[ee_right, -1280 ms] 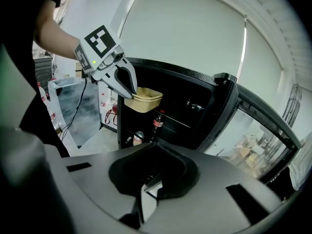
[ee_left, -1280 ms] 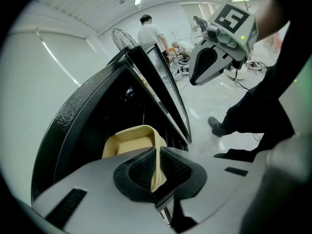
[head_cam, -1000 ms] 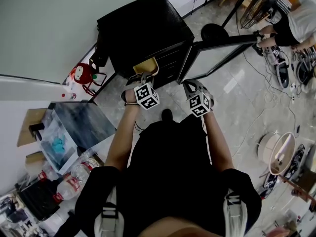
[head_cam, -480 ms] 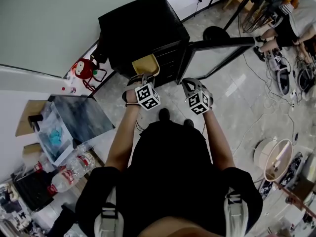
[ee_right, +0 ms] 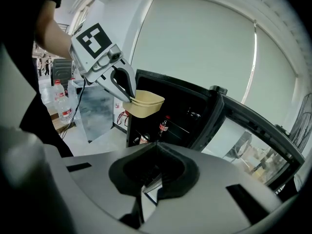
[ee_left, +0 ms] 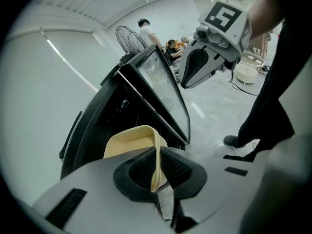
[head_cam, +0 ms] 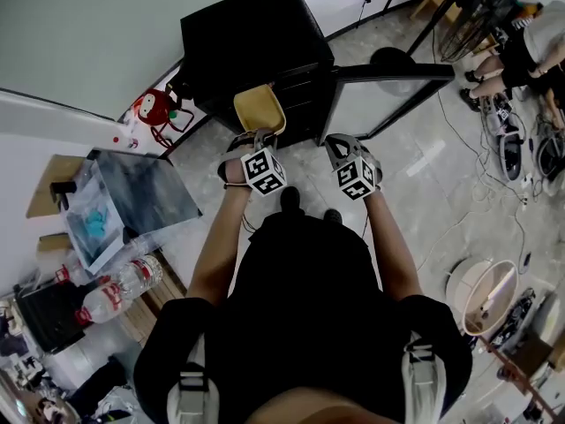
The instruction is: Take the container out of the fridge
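Note:
A pale yellow container hangs in front of the open black fridge. My left gripper is shut on its near rim. In the left gripper view the container's wall is pinched between the pads of my left gripper. In the right gripper view the container hangs from the left gripper, outside the fridge. My right gripper is held beside it to the right, near the glass door. The right gripper is shut with nothing in it.
A cola bottle and cans stand on the fridge's shelves. The door swings out to the right. A grey-topped stand, water bottles and a red toy are at the left. Cables and people are at the far right.
The left gripper has drawn the yellow container further out of the fridge, so more of it shows. The right gripper has stayed shut beside it.

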A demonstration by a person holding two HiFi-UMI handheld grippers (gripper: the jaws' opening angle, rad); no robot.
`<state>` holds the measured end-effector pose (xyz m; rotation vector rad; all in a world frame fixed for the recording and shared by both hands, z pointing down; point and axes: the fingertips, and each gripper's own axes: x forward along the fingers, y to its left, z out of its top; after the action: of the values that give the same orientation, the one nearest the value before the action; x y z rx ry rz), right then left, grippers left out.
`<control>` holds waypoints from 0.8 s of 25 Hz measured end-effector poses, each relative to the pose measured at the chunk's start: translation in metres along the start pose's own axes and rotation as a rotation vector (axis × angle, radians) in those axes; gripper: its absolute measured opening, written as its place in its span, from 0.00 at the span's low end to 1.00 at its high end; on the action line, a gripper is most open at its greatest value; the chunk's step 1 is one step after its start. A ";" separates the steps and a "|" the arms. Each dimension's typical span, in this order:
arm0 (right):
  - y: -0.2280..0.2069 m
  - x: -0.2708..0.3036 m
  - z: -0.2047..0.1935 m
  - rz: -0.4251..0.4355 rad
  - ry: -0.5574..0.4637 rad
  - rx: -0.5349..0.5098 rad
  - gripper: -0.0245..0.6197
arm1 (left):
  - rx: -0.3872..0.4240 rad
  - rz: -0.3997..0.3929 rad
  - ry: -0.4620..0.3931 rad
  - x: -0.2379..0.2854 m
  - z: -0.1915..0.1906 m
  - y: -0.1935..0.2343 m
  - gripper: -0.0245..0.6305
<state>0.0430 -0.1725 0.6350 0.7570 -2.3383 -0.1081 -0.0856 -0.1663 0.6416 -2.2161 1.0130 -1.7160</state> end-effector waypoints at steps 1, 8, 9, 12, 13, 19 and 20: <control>0.000 -0.002 -0.001 0.006 -0.002 -0.004 0.04 | -0.004 0.003 0.005 -0.002 0.001 -0.002 0.10; 0.007 -0.021 -0.011 0.041 -0.012 -0.027 0.04 | -0.027 0.019 0.035 -0.017 0.007 -0.024 0.10; 0.007 -0.025 -0.013 0.045 -0.013 -0.030 0.04 | -0.031 0.019 0.037 -0.019 0.009 -0.029 0.10; 0.010 -0.034 -0.019 0.056 -0.016 -0.039 0.04 | -0.040 0.018 0.045 -0.025 0.013 -0.043 0.10; 0.011 -0.037 -0.020 0.060 -0.019 -0.043 0.04 | -0.043 0.020 0.048 -0.026 0.015 -0.047 0.10; 0.019 -0.059 -0.031 0.083 -0.031 -0.066 0.04 | -0.059 0.028 0.066 -0.039 0.022 -0.072 0.10; 0.020 -0.062 -0.033 0.085 -0.031 -0.068 0.04 | -0.062 0.029 0.068 -0.041 0.023 -0.077 0.10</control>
<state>0.0921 -0.1181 0.6301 0.6257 -2.3804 -0.1621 -0.0376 -0.0905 0.6405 -2.1819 1.1230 -1.7822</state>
